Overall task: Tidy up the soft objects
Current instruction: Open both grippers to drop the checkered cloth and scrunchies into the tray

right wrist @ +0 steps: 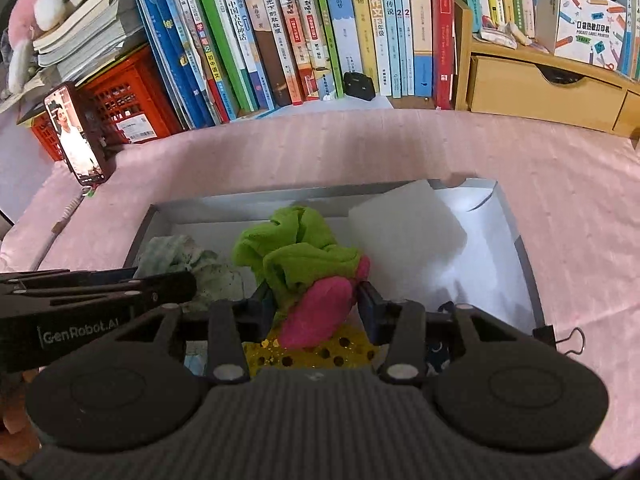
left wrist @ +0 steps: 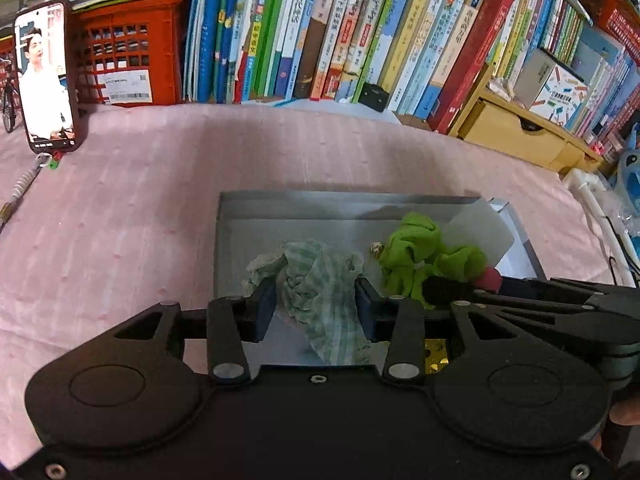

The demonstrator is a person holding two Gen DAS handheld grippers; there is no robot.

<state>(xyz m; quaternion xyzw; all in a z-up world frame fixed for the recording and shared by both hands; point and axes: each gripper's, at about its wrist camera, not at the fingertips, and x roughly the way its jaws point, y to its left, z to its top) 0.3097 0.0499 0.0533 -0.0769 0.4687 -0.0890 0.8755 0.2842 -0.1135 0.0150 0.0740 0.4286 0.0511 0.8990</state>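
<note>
A grey open box (left wrist: 344, 200) lies on the pink cloth, also seen in the right wrist view (right wrist: 516, 232). My left gripper (left wrist: 316, 302) is shut on a pale green checked cloth (left wrist: 320, 276) and holds it over the box's left part. My right gripper (right wrist: 316, 300) is shut on a green and pink soft item (right wrist: 304, 264) over the box's middle; that item shows in the left wrist view (left wrist: 416, 256). The checked cloth shows in the right wrist view (right wrist: 188, 258) beside the left gripper's body. A yellow sequinned item (right wrist: 320, 354) lies under the right gripper.
A white sheet (right wrist: 404, 232) lies in the box's right half. A phone (left wrist: 46, 76) leans on a red crate (left wrist: 128, 52) at the back left. A row of books (left wrist: 340, 32) and a wooden drawer unit (right wrist: 540, 92) stand behind. A binder clip (right wrist: 564, 340) is on the box's right edge.
</note>
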